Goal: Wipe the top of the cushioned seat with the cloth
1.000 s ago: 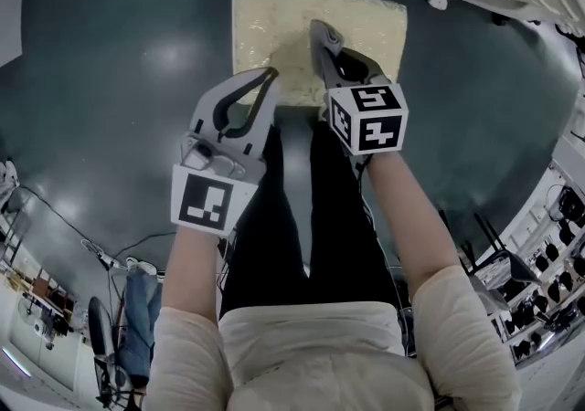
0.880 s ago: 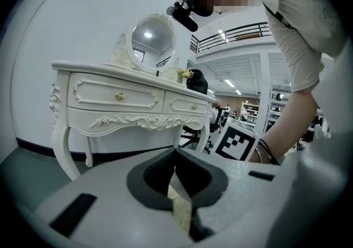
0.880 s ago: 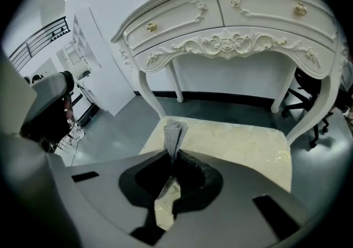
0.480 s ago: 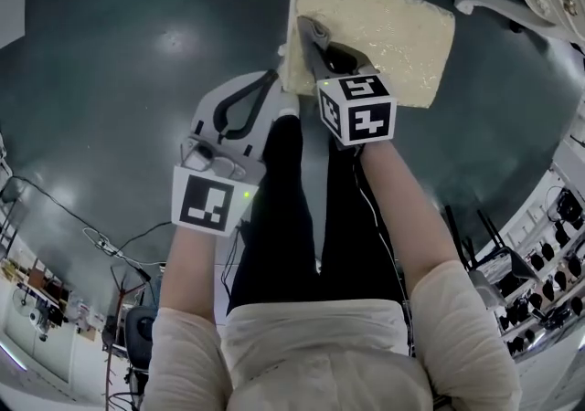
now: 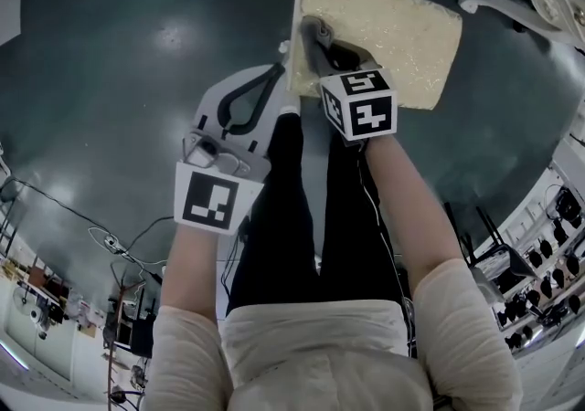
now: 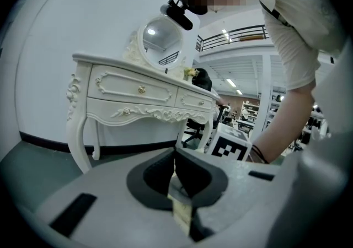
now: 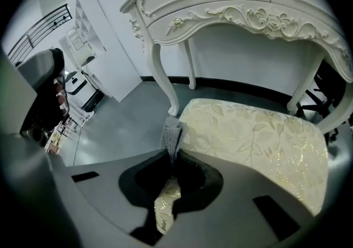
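Observation:
The cushioned seat (image 5: 393,30) is a cream-and-gold square pad on the dark floor, at the top of the head view. My right gripper (image 5: 313,35) rests over the seat's left part, shut on a small grey cloth (image 7: 172,133) that sticks out past its jaws. In the right gripper view the cloth hangs near the left edge of the seat (image 7: 248,136). My left gripper (image 5: 272,76) hovers beside the seat's left front corner, off the cushion, with its jaws closed together and nothing between them. The left gripper (image 6: 175,167) points toward the dressing table.
A white carved dressing table (image 7: 220,4) stands over the far side of the seat; one of its legs (image 5: 512,7) curves past the seat's right. A round mirror (image 6: 160,34) sits on it. Cables (image 5: 110,245) lie on the floor at lower left. Shelving (image 5: 548,245) lines the right.
The right gripper with the cloth has slid from the seat's front middle toward its left edge. The left gripper has stayed beside the seat, still shut.

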`<state>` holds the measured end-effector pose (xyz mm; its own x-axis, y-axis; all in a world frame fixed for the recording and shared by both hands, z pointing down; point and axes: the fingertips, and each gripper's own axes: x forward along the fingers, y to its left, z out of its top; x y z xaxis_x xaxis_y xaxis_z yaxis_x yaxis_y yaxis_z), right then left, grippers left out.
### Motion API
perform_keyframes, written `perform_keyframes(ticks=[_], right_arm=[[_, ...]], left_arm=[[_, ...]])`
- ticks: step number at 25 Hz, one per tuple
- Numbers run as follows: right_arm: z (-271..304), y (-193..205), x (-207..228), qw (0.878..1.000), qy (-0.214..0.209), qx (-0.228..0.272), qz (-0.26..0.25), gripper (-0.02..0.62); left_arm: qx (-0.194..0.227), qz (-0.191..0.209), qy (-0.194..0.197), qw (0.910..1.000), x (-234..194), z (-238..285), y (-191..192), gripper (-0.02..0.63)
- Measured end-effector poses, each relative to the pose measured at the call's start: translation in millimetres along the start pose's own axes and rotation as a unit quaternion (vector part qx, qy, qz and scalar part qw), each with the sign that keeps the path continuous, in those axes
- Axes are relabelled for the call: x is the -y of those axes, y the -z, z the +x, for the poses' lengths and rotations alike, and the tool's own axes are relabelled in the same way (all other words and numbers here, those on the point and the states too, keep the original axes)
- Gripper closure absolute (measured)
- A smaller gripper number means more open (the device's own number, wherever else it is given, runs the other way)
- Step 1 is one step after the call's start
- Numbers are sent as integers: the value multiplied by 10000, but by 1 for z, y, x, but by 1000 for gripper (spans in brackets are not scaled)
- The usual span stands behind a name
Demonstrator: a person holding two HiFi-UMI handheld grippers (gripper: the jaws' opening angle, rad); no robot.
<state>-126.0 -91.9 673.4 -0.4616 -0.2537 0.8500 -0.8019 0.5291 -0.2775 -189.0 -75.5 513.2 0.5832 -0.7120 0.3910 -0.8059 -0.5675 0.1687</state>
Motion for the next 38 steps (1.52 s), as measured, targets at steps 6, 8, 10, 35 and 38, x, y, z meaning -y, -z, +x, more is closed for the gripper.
perform_keyframes(ticks=[6, 8, 10, 35, 38], right_arm=[[-9, 4, 18, 10000, 46, -13, 63, 568], [-13, 8, 29, 9999, 73, -19, 100, 568], [-18, 13, 41, 9999, 104, -22, 136, 568], [-93, 75, 180, 9973, 546, -90, 490, 568], [-104, 84, 199, 9966, 630, -108, 516, 568]], left_arm=[[-88, 110, 77, 9999, 10, 15, -4, 603], [-94, 118, 90, 9998, 15, 24, -5, 603], [-98, 139, 118, 9998, 22, 31, -7, 603], [-170, 323, 380, 9986, 128, 122, -30, 603], [-202, 412, 465, 9979, 143, 135, -33, 603]])
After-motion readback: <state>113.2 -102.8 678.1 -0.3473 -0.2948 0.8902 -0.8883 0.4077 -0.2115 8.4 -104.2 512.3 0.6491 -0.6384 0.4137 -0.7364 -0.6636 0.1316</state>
